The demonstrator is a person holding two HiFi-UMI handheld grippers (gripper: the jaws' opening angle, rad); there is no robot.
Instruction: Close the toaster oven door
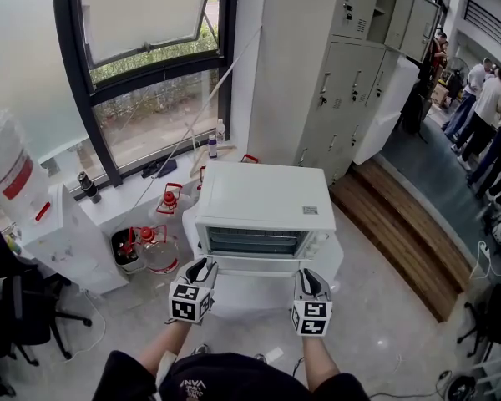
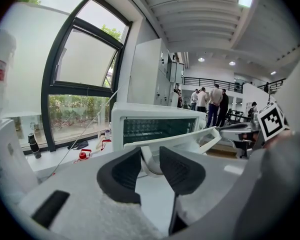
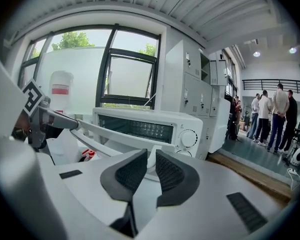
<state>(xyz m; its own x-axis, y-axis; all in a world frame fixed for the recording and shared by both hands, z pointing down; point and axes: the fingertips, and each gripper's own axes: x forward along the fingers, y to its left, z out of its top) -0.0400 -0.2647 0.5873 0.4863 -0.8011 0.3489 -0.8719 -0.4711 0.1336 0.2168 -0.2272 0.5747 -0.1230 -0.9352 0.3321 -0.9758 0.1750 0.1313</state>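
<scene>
The only print on the toaster oven (image 1: 259, 192) is a small grey label (image 1: 310, 210) at the 4 o'clock corner of its top, too small to read. Each gripper's cube carries black-and-white square markers. White lettering on the dark cap (image 1: 202, 384) at the bottom of the head view cannot be read with any certainty. A red band crosses the water jug (image 1: 8, 170) out at 9 o'clock, its text illegible.

The white oven stands on a white table (image 1: 337, 261) in the middle of the head view, below the window (image 1: 150, 115) and left of the grey lockers (image 1: 342, 73). Its door (image 1: 252, 289) is open, swung down toward the person. This leaves the rack inside in plain sight, with the dial (image 3: 188, 138) to the right of the opening.

The left gripper (image 1: 202, 267) sits at 7 o'clock from the oven and the right gripper (image 1: 309, 278) at 5 o'clock, one at each end of the door's front edge. The oven lies at 12 o'clock from both.

In the left gripper view, the left gripper (image 2: 150, 161) has its dark pads clamped on the white door handle (image 2: 180, 140). From there the handle runs off toward 2 o'clock. In the right gripper view, the right gripper (image 3: 151, 166) is likewise clenched on the handle (image 3: 90, 129), with the bar leaving toward 10 o'clock.

People (image 1: 484, 115) stand well apart at 2 o'clock.
</scene>
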